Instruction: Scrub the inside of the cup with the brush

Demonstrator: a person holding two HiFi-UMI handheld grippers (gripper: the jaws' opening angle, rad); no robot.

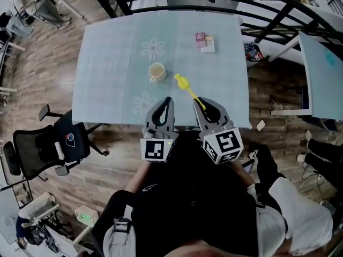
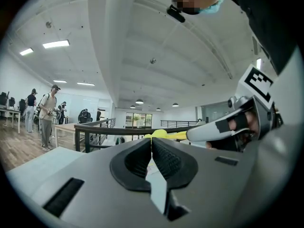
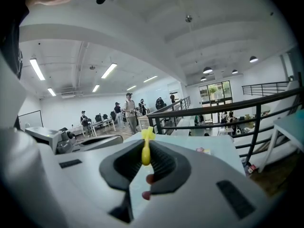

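Observation:
A small cream cup (image 1: 156, 71) with a handle stands upright on the pale blue table (image 1: 107, 52). My right gripper (image 1: 199, 104) is shut on the handle of a yellow brush (image 1: 186, 87), whose head points toward the cup and ends just right of it. In the right gripper view the brush (image 3: 145, 151) sticks out between the pads. My left gripper (image 1: 166, 100) hovers at the table's near edge, shut with nothing in it; its pads (image 2: 164, 158) meet. The cup is hidden in both gripper views. From the left gripper view the brush (image 2: 161, 134) and right gripper (image 2: 223, 129) show ahead.
A small pink-and-white packet (image 1: 204, 42) lies at the table's far right. A black office chair (image 1: 48, 146) stands left of me. A dark railing (image 1: 278, 15) runs behind the table, and another table (image 1: 324, 74) is at the right. Several people stand far off.

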